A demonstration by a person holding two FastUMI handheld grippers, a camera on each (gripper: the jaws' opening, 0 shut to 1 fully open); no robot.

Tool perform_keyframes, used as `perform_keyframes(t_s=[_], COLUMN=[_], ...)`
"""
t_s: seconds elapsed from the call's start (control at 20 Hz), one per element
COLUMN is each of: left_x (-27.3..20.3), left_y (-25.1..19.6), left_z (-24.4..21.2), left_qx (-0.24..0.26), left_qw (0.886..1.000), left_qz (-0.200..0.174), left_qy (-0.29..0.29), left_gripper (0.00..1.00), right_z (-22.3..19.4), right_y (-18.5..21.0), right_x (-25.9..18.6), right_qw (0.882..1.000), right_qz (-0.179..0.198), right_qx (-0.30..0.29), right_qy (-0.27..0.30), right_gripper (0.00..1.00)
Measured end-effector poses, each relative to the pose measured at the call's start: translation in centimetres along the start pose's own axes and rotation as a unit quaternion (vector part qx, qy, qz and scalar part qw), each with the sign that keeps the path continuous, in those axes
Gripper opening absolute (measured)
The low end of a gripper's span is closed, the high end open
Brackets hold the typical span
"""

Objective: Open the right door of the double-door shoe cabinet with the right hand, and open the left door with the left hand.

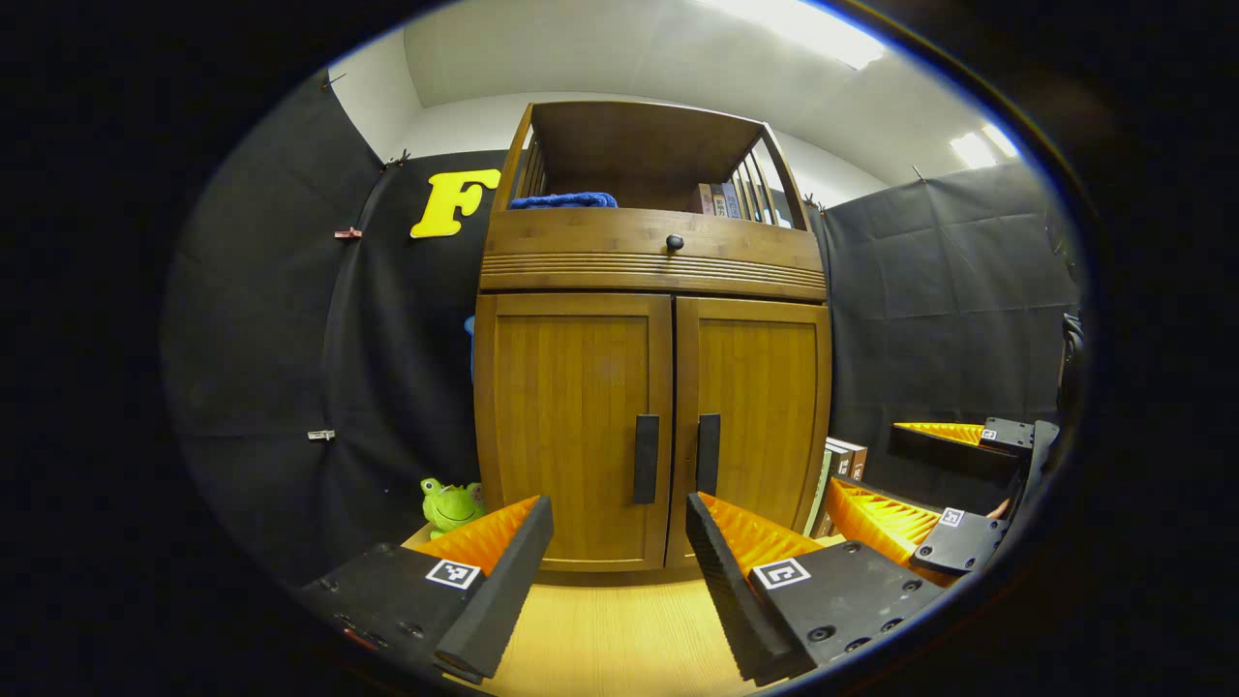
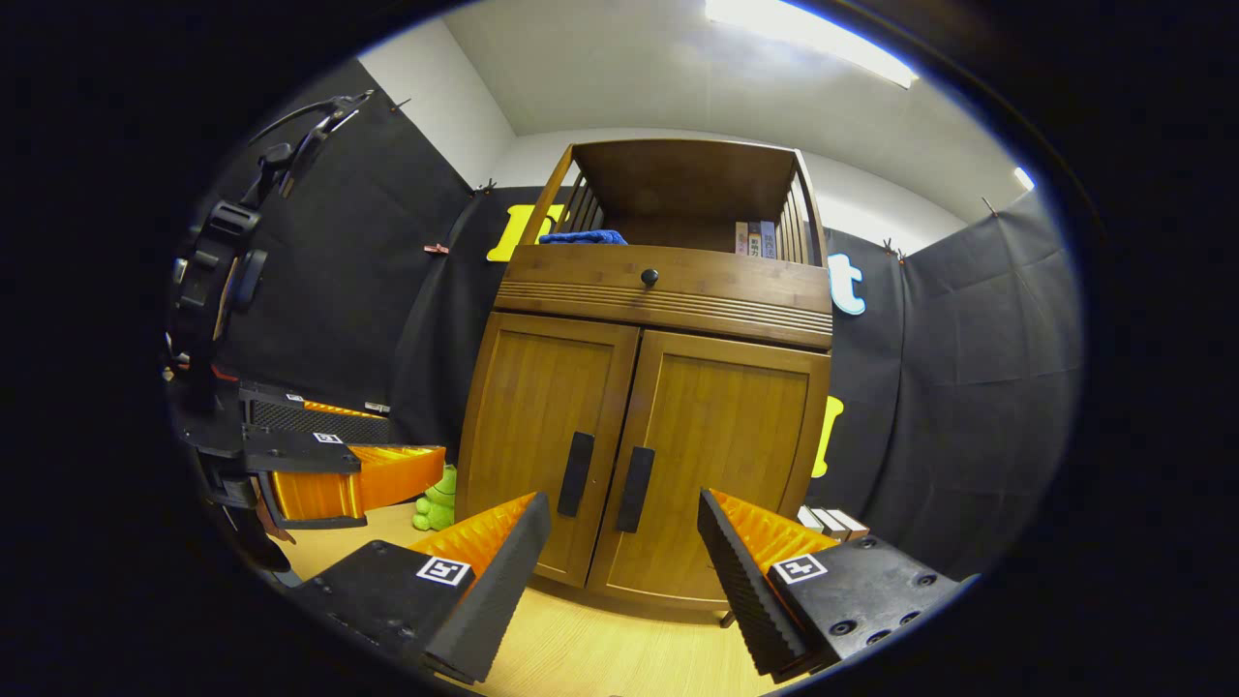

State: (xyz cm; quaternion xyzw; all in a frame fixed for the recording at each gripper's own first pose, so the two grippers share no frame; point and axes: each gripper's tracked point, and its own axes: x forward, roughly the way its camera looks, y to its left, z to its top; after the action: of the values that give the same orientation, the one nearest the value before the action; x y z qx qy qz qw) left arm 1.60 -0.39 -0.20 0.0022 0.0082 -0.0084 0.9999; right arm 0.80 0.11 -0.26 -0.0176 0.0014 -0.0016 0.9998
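The cabinet (image 1: 653, 426) stands at the far side against the black cloth, both doors closed: left door (image 1: 571, 426), right door (image 1: 760, 416), their dark handles (image 1: 647, 459) side by side at the middle seam. The left tongs (image 1: 619, 542) hang wide apart before the left door, holding and touching nothing. The right tongs (image 2: 624, 547) are likewise spread wide, empty, clear of the doors. A green frog toy (image 1: 450, 503) sits left of the cabinet, books (image 1: 842, 465) to its right.
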Motion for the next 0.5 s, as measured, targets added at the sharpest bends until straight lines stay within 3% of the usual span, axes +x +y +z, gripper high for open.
perform_keyframes(t_s=[0.2, 0.5], left_x=[0.54, 0.95], left_y=[-0.38, -0.36], left_z=[-0.26, -0.44], left_qx=[0.000, 0.002], left_qw=[1.000, 1.000], left_qz=[-0.012, -0.019], left_qy=[0.006, 0.006], left_gripper=[0.87, 0.84], right_z=[0.20, 0.94], right_y=[0.71, 0.07], right_x=[0.33, 0.51], right_qw=[1.000, 0.999], right_qz=[0.017, 0.007], right_qx=[0.020, 0.047], right_qy=[-0.002, -0.010], right_gripper=[0.97, 0.97])
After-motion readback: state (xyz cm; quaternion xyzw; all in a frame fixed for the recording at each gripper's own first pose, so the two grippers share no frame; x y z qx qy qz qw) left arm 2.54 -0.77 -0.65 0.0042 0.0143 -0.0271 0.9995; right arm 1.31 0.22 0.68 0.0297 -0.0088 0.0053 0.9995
